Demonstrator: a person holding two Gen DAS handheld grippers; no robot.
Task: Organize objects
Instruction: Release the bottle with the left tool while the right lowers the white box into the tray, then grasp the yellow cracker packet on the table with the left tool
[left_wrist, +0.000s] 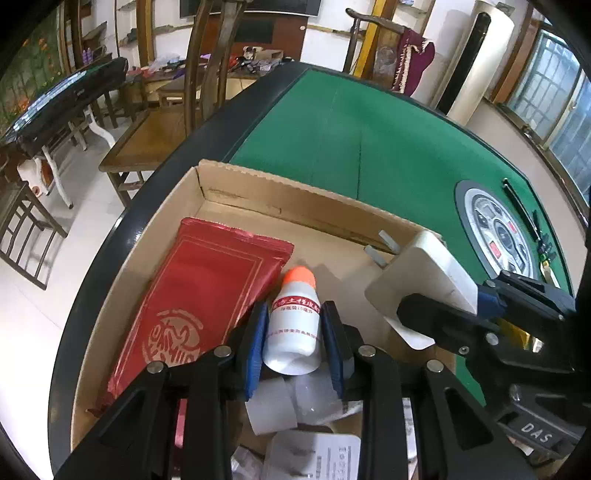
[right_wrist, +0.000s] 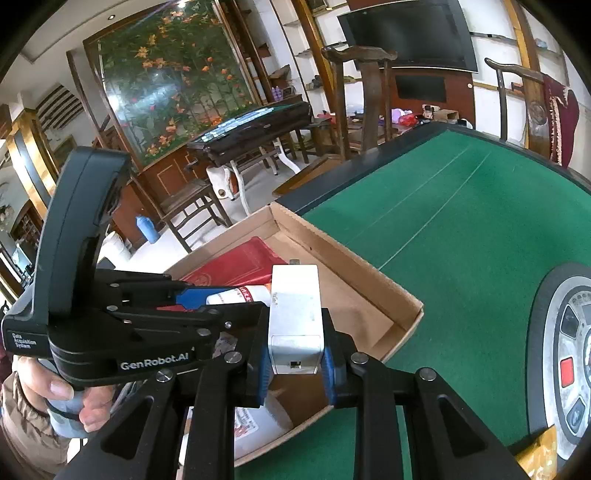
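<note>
An open cardboard box (left_wrist: 236, 184) sits on the green table, with a red packet (left_wrist: 199, 295) lying flat in its left half. My left gripper (left_wrist: 295, 347) is shut on a small white bottle with an orange cap (left_wrist: 293, 325), held over the box floor beside the packet. My right gripper (right_wrist: 295, 354) is shut on a white plug adapter (right_wrist: 295, 306), held above the box's right part. In the left wrist view the adapter (left_wrist: 421, 280) shows its metal prongs pointing into the box. White packets and papers lie in the near end of the box, partly hidden by the fingers.
The green felt table (left_wrist: 369, 129) has a dark raised rim and a round control panel (left_wrist: 495, 229) in its centre. Wooden chairs (left_wrist: 155, 133) stand off the far-left edge. A person's hand (right_wrist: 70, 398) holds the left gripper's handle. A yellowish item (right_wrist: 535, 450) lies near the panel.
</note>
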